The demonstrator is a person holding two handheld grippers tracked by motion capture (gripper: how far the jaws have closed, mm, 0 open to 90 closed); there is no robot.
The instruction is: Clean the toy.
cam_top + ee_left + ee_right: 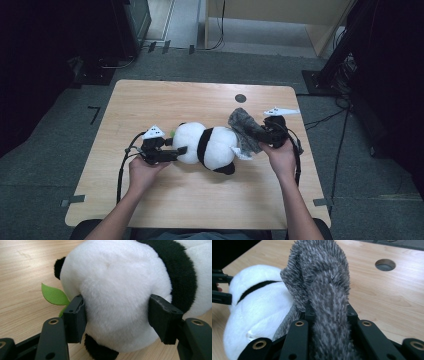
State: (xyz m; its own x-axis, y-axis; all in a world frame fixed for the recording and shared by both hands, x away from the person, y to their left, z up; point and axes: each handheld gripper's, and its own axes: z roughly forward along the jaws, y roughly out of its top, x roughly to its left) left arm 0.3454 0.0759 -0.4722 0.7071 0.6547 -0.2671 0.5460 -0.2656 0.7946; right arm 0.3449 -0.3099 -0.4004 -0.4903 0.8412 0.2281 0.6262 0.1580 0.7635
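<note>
Wooden surface (165, 192), grey floor around. Plush panda (207, 146): lying mid-surface, long axis left-right, head toward my left tool (175, 150); green leaf (53, 295) beside head. Left tool: jaws clamped on the white head. Right tool (256, 133): jaws pinched shut on grey fuzzy cloth (324, 287), touching the panda's other end.

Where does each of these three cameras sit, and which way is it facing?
High view: above the person's side, looking forward and down on the table; both forearms show.
Left gripper view: rides the left gripper, facing the panda plush between its fingers.
Right gripper view: rides the right gripper, looking along the grey furry cloth it pinches.
All views share the panda.
</note>
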